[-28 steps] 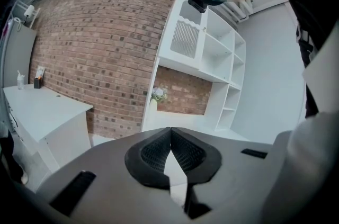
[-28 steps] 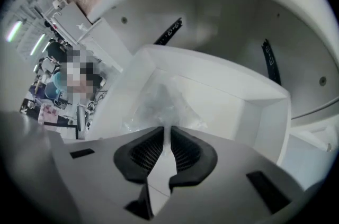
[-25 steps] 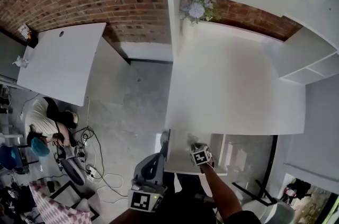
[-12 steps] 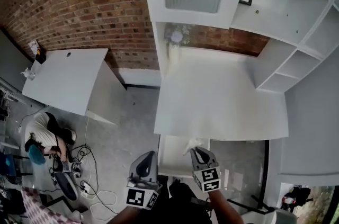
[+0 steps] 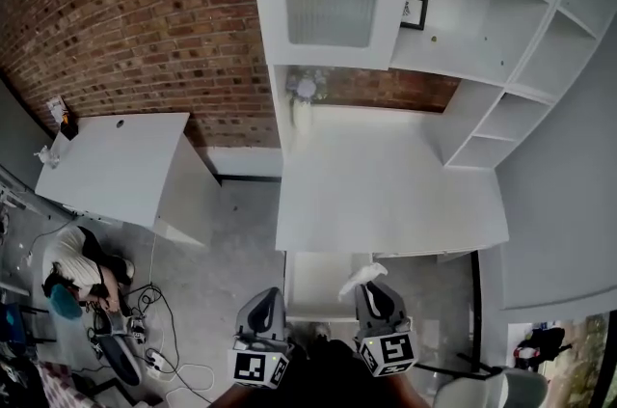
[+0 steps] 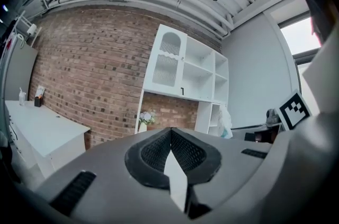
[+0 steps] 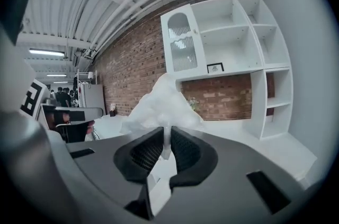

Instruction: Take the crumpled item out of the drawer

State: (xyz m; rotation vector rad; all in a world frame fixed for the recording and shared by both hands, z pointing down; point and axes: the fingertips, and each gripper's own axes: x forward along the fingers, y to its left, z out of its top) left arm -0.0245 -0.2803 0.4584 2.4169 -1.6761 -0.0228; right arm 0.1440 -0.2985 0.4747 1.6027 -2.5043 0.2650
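Clamped by a thin fold between the nearly touching pads of the right gripper [image 5: 370,288], lower centre of the head view — crumpled white plastic item [image 5: 362,276], poking up-frame past the jaw tips over the right edge of the open drawer [image 5: 323,285]; further left, left gripper [image 5: 263,300], jaws pressed together on nothing.

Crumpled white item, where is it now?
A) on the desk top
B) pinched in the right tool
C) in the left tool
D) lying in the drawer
B: the right tool has its jaws pinched on the crumpled white item, while the left tool is shut on nothing.
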